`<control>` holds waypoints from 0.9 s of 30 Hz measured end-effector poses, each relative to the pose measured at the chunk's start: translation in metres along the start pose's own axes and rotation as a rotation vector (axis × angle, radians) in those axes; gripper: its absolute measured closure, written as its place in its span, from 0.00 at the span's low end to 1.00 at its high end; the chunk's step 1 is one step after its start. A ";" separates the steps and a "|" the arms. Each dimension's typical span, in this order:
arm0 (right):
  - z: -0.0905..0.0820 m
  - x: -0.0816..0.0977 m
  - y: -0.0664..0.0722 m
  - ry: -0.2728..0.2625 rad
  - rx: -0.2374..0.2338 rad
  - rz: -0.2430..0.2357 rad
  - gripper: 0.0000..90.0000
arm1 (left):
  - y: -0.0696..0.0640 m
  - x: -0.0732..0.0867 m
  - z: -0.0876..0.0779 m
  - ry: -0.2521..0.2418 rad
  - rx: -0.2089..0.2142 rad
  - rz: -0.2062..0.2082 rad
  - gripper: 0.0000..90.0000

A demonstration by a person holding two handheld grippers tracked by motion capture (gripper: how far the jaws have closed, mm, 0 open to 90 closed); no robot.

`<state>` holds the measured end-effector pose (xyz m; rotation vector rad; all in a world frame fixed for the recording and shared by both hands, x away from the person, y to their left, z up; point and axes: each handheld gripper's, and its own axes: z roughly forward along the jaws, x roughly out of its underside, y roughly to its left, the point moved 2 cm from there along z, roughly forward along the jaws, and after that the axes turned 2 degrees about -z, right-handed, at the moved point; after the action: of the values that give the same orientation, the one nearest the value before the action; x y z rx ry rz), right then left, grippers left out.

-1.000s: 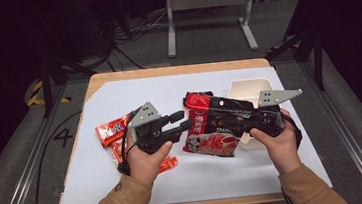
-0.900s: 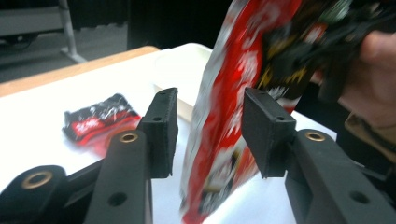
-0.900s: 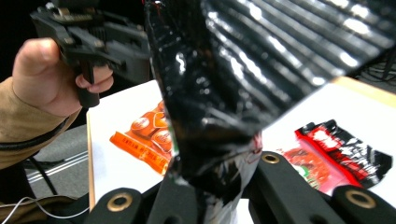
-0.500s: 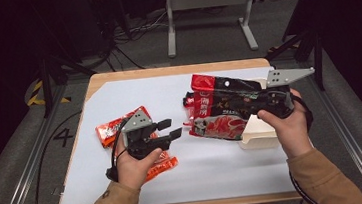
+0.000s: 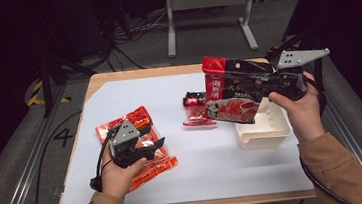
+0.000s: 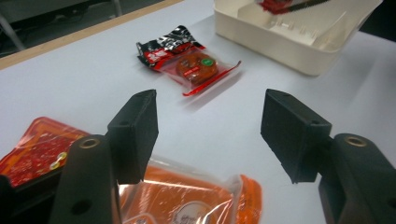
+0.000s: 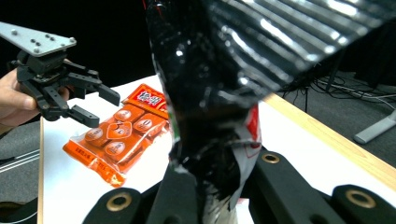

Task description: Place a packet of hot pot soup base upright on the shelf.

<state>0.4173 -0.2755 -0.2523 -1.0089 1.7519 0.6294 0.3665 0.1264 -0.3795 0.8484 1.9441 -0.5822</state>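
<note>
Holding the big red-and-black pouch (image 5: pixel 231 99) up off the counter (image 5: pixel 216 174) with the right tool (image 5: pixel 263 86), jaws clamped together on its crimped edge so the bag hangs free above the cream tray (image 5: pixel 264 131). Judging by that, it's being lined up to drop into the tray. Left tool (image 5: pixel 155 147) is sitting low over the orange snack packs (image 5: pixel 149 160) at the near left, jaws apart and just having been opening, nothing between them; looks like it's spreading to take a pack. In the left gripper view the pads (image 6: pixel 135 130) are straddling bare counter just past the orange wrapper. Small red sachet (image 5: pixel 198 115) is lying mid-counter, apart from both tools and just left of the tray.
</note>
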 end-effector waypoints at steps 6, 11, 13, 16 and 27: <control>-0.002 -0.004 -0.015 0.018 0.025 -0.030 0.95 | 0.011 0.011 -0.008 0.005 -0.031 -0.015 0.36; -0.003 -0.007 -0.031 0.019 0.039 -0.023 0.95 | 0.015 0.014 -0.014 0.004 -0.031 -0.025 0.32; -0.003 -0.007 -0.038 0.017 0.042 -0.018 0.95 | 0.017 0.015 -0.016 -0.004 -0.029 -0.022 0.31; -0.004 -0.006 -0.046 0.015 0.051 -0.014 0.94 | 0.021 0.018 -0.019 -0.002 -0.041 -0.025 0.27; -0.007 -0.005 -0.076 0.031 0.079 -0.049 0.94 | 0.032 0.029 -0.028 0.002 -0.062 -0.053 0.26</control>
<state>0.4801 -0.3186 -0.2424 -1.0080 1.7598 0.5119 0.3656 0.1758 -0.3935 0.7608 1.9817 -0.5497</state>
